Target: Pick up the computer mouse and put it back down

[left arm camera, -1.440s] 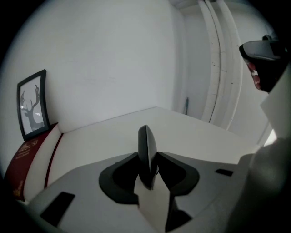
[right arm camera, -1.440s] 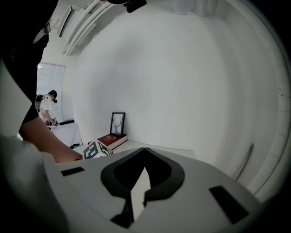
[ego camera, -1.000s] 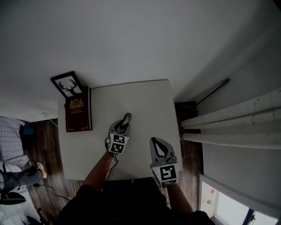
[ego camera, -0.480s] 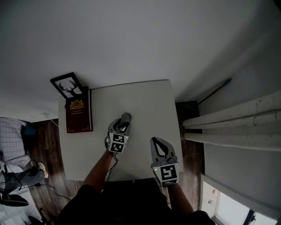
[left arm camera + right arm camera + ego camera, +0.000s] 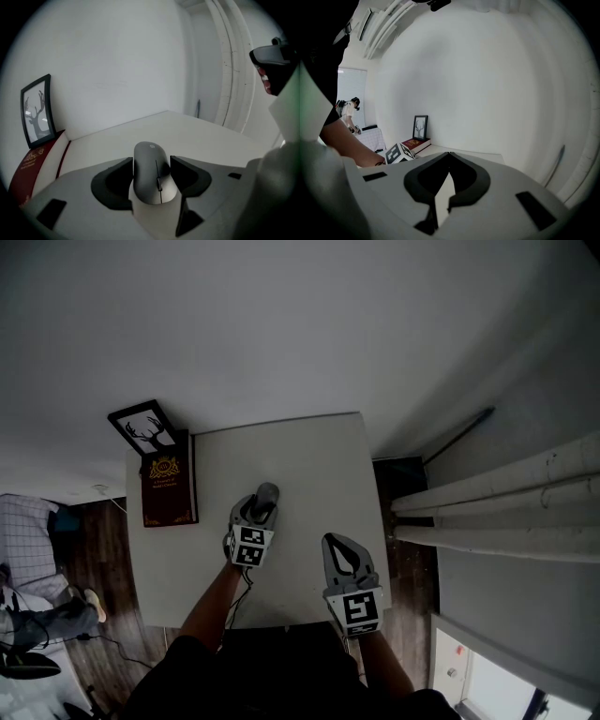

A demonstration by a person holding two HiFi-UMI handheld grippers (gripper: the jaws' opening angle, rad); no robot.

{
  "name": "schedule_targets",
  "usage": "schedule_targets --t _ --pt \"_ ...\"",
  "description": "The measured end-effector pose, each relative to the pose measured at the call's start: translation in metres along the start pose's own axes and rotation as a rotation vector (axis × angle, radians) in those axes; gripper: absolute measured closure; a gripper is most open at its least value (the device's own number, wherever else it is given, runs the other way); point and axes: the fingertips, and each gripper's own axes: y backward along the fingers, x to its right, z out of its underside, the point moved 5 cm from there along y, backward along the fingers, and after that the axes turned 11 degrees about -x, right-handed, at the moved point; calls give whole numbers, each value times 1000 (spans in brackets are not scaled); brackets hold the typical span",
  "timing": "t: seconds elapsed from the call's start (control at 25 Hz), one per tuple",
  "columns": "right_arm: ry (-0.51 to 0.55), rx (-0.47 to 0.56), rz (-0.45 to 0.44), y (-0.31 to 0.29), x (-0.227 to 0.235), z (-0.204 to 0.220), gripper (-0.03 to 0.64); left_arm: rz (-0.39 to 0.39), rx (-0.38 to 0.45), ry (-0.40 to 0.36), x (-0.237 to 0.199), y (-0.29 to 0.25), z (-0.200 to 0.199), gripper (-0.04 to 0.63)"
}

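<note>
Left claw (image 5: 151, 160): jaws wide, and they have just been opening. The computer mouse (image 5: 150, 174) stands between them, wheel end toward the claw. In the left gripper view the pads flank the mouse closely on both sides. I see no squeeze on it, though the left pad sits too close to rule out a light touch.

Mouse location: lying flat on the bench (image 5: 309, 451), about midway between the left and right edges and somewhat nearer the front edge than the wall.

Right claw (image 5: 449, 153): jaws closed tip to tip with nothing between them. It hangs idle over the front right part of the bench, well apart from the mouse.

Other items: a dark red book (image 5: 168, 488) lies along the left edge. A framed deer picture (image 5: 145, 425) stands at the far left corner. Both are well clear of the work.

Step in hand (judgement): release at the end of the put-down. The mouse looks set down and the grip let go.

Next move (judgement): draw the left claw back along its own line or lift it straight up, keeping the jaws wide. Clearance to the pads is slim, so any sideways drift would nudge or spin the mouse.
</note>
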Motion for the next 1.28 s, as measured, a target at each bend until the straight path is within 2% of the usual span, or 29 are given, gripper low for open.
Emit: schedule_targets --t 0.4,0.52,0.6,0.72,0.76,0.84,0.96,1.12,1.2,1.28 --pt "-9 23 -12 6 6 -2 597 -53 35 25 2 19 -11 359" --pt "2 31 -33 8 5 -2 597 -71 65 66 7 37 -13 371" --pt "6 44 -45 11 4 -3 597 -92 95 102 10 55 -13 419" --pt "16 71 -72 13 1 -4 597 -166 186 140 14 94 -17 577" --pt "18 77 -88 14 -2 -3 597 -193 223 145 16 109 -17 588" --pt "29 80 -130 17 -11 -1 597 -231 294 163 23 138 -13 594" --pt "68 60 -186 21 -29 1 597 -252 373 250 35 182 0 594" --pt "112 54 -256 26 -59 -2 597 -242 369 362 49 227 26 594" --pt "133 49 -288 26 -72 -5 597 -238 380 390 55 246 32 594" --pt "109 41 -318 25 -84 -10 597 -248 398 397 59 262 35 594"
